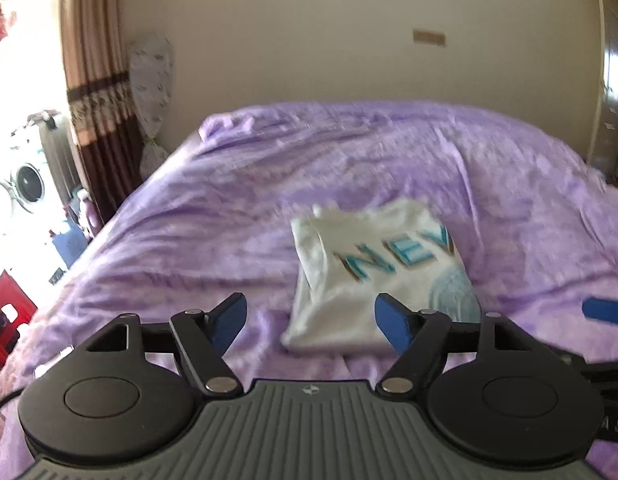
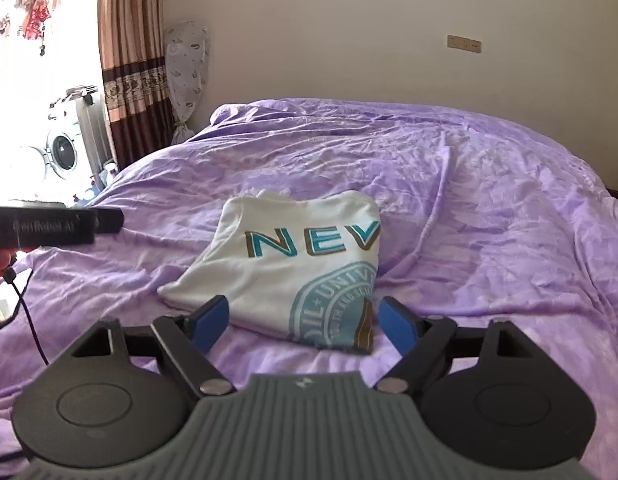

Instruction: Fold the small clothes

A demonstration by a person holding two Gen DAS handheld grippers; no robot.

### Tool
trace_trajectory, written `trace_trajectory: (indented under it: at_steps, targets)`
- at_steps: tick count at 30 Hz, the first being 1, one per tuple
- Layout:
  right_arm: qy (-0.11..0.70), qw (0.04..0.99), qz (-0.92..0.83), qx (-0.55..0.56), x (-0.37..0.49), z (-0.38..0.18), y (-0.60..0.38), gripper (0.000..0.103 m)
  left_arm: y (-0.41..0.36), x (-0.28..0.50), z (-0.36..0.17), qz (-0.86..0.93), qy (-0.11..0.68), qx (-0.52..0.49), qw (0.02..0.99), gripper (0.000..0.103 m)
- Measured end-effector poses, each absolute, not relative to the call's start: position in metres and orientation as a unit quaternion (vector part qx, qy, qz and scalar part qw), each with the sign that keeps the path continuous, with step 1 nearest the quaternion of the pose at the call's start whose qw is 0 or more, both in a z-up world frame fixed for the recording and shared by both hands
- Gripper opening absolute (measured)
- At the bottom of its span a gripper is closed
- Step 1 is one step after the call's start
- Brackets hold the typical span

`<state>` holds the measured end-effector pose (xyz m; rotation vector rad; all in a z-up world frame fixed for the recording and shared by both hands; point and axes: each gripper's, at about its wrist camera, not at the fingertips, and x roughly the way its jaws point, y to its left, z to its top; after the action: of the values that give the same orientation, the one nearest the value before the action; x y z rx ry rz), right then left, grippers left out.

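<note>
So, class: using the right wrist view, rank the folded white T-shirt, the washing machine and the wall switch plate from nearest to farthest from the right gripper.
1. Folded white T-shirt: on the purple bed, just ahead of the open right gripper.
2. Washing machine: far left, beyond the bed's edge, by the curtain.
3. Wall switch plate: upper right, on the wall behind the bed.

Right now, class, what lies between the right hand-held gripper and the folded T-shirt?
Only wrinkled purple bedsheet. In the right wrist view, the open right hand-held gripper sits just short of the T-shirt, nothing else between.
</note>
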<state>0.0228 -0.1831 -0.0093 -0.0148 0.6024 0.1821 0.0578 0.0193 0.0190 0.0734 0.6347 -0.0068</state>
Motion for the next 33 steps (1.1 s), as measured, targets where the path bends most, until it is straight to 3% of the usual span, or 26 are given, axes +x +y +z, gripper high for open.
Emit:
trace_trajectory:
  at_steps: [12, 33]
  targets:
    - [0.360, 0.929, 0.081, -0.012, 0.037, -0.055, -0.179, 0.081, 0.015, 0.070, -0.038, -0.013, 0.413, 0.026, 0.910, 0.087]
    - [0.379, 0.921, 0.084, -0.021, 0.046, -0.068, -0.176, 0.082, 0.014, 0.075, -0.046, -0.011, 0.431, 0.038, 0.902, 0.087]
